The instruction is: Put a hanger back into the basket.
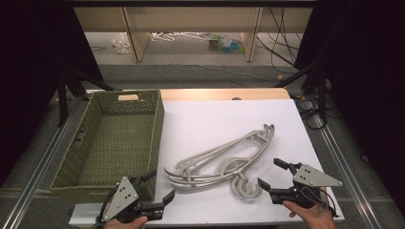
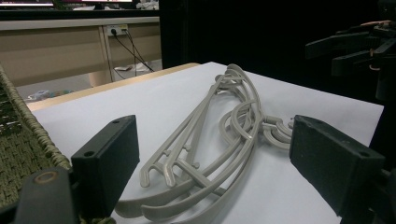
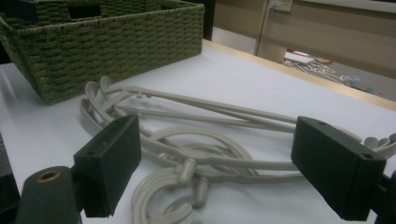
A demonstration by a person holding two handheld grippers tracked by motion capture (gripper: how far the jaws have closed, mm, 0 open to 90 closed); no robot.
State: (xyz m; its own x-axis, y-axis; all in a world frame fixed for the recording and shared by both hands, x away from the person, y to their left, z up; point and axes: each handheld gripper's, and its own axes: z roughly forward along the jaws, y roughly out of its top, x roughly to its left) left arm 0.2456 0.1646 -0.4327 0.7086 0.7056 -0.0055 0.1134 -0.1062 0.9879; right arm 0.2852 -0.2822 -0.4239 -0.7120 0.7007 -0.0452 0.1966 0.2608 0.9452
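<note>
Left side of the table (image 1: pixel 286 124): a rectangular basket of green woven fibre (image 1: pixel 95 143) stands with its long side running from 6 to 12 o'clock. A cut-out handle shows in its far end wall. In the high view nothing is visible inside it. In the right gripper view its near corner (image 3: pixel 116 42) sits on the white table surface at about 11 o'clock from the jaws.

Left hand-held gripper (image 1: pixel 155 191): it is held at the near edge of the table, just beside the basket's near right corner. Its jaws stand wide apart and are empty. In the left gripper view (image 2: pixel 215 154) the jaws frame the hangers, which lie ahead of them, apart from both pads.

Centre: a bundle of beige plastic clothes hangers (image 1: pixel 224 160) lies flat on the white table surface, stacked one on another. The shoulder arms run from about 7 o'clock to 1 o'clock. The hooks (image 1: pixel 246 186) curl at the near end, toward 5 o'clock. In the left gripper view the bundle (image 2: pixel 210 135) stretches away from the jaws; in the right gripper view it (image 3: pixel 210 140) lies crosswise, with one hook (image 3: pixel 159 191) nearest the camera.

Right hand-held gripper (image 1: pixel 273 174): it is held at the near right of the table, at 3 o'clock from the hooks and just beside them. Its jaws are wide apart and hold nothing.
</note>
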